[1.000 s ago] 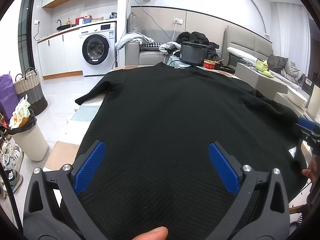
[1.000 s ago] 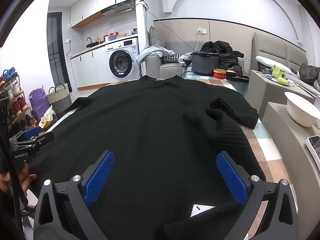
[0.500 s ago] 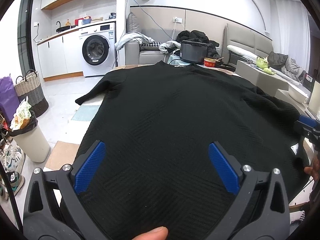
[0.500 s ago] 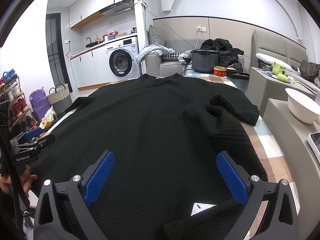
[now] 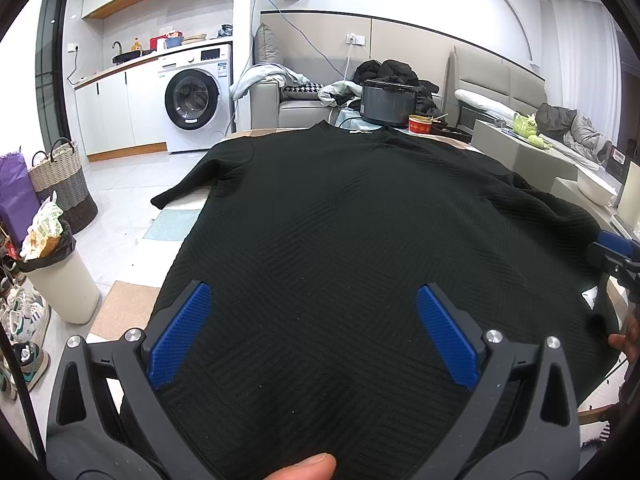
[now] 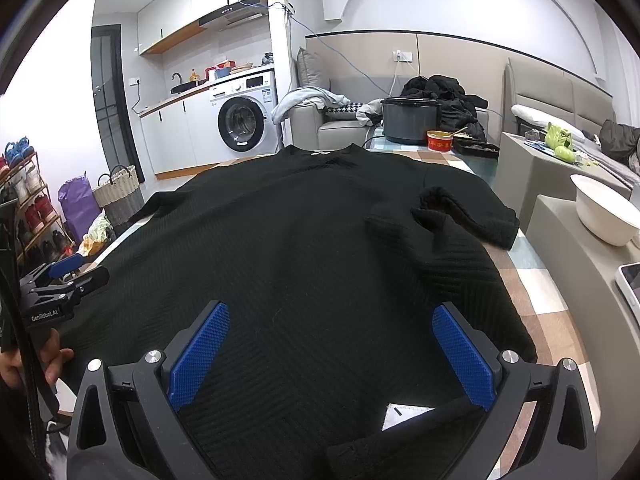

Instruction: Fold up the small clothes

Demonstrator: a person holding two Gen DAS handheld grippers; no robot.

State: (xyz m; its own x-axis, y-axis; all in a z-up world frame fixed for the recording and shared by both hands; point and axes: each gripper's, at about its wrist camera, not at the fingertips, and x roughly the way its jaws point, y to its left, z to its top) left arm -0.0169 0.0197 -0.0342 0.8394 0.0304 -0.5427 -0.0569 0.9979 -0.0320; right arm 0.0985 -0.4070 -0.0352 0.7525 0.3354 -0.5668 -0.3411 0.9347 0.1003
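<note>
Left gripper [image 5: 312,336]: jaws spread wide above the hem, holding nothing.
Right gripper [image 6: 330,354]: jaws wide apart, nothing held.
Black sweater [image 5: 360,248]: spread flat on the table, collar far.
Right view only: sleeve [image 6: 460,216] folded onto the sweater; checked tablecloth [image 6: 536,292]; white bowl [image 6: 604,210].
Left view only: bin [image 5: 60,276] beside the sweater.
Beyond the sweater: rice cooker [image 5: 388,102], washing machine [image 5: 194,98].

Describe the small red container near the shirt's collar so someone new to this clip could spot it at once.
Start at the black shirt spread over the table, and go past its collar to the far end, where a dark grey cooker pot stands. The red tub sits just right of that pot. It is the only bright red, round, low container there, with gold markings on its side.
</note>
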